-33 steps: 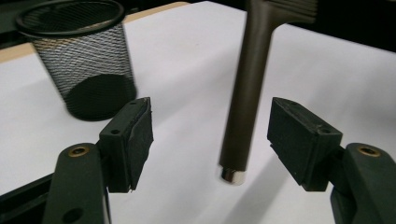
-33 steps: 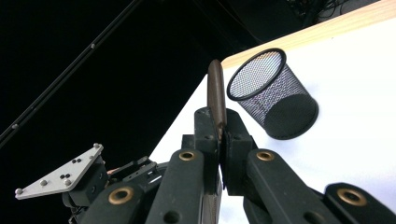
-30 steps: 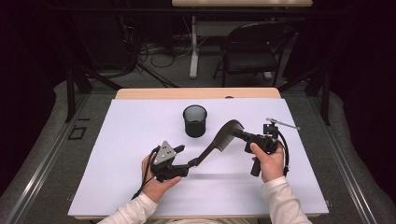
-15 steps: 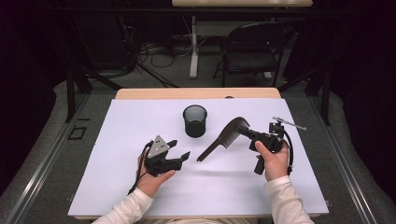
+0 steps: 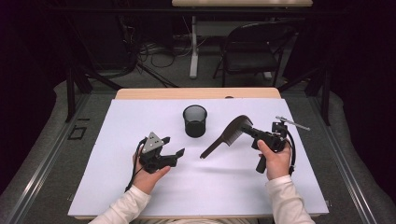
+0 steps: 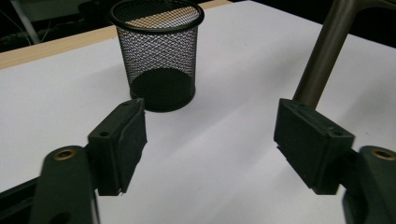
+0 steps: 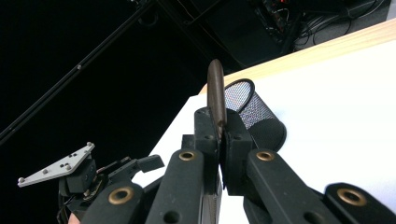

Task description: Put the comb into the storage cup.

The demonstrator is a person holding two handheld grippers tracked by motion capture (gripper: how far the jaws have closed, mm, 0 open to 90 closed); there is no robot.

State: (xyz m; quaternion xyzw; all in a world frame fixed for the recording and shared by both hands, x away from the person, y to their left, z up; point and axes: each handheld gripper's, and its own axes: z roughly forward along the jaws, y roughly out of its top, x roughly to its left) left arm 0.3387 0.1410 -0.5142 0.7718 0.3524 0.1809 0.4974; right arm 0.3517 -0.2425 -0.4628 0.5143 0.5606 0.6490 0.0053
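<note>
While the right gripper [image 5: 250, 132] clamps the comb [image 5: 226, 135] aloft beside the cup [image 5: 194, 120], the left gripper [image 5: 173, 146] hovers, jaws wide.

The left tool [image 5: 172, 146] has let go of the comb [image 5: 227, 135], which the right tool [image 5: 251, 132] has lifted right of the cup [image 5: 194, 120].

On the white table cover [image 5: 116, 140] only the black mesh cup [image 5: 194, 120] stands, near the middle back. The comb [image 5: 229, 135], clamped in the right gripper [image 5: 252, 132], crosses the space beside it. The left gripper [image 5: 172, 146], jaws apart, has free surface ahead.
</note>
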